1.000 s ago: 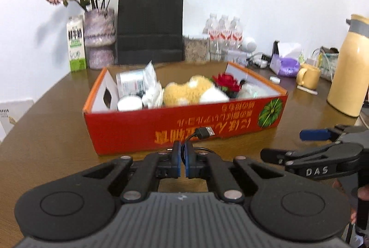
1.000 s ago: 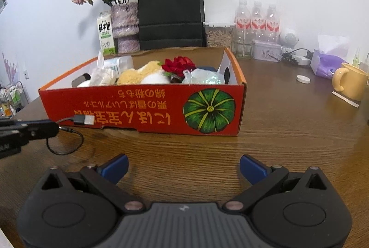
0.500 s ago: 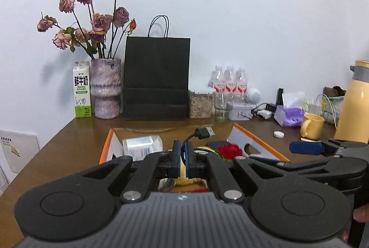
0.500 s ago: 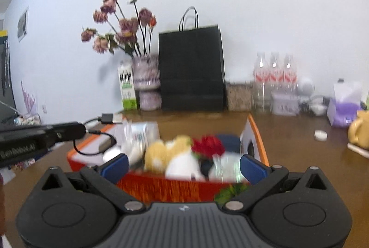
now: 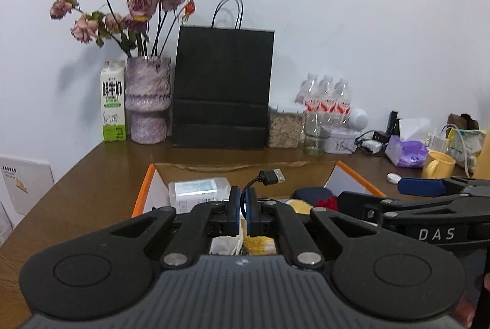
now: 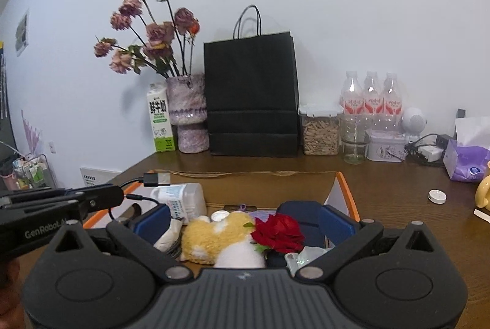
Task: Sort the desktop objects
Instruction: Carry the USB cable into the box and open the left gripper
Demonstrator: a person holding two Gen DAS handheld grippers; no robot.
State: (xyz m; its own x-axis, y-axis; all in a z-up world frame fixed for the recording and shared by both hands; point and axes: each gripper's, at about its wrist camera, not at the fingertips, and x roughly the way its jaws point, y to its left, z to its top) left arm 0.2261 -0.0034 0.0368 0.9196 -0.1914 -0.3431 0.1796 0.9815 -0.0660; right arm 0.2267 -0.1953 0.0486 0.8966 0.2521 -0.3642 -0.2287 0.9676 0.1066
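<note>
The left tool [image 5: 242, 211] is clamped on a thin black USB cable [image 5: 269, 176], pinched at a bend of the cord, so the metal plug stands up just above the blue pads. The cable is held over the near part of the orange box [image 6: 347, 191], which stands on the brown table [image 5: 101, 176]. In the box lie a yellow plush toy [image 6: 214, 232], a red rose [image 6: 280, 231] and a white plastic bottle [image 6: 183, 196].

I judge the cable to be very light, soft and limp; it will hang and swing, and the smooth cord can slip through the pads. A hold near the stiff plug would control it better than the middle of the cord. The rest of the cable hangs below the tool.

The right tool [image 6: 243, 222] has its fingers wide apart and carries nothing, hanging over the box beside the left one.
</note>
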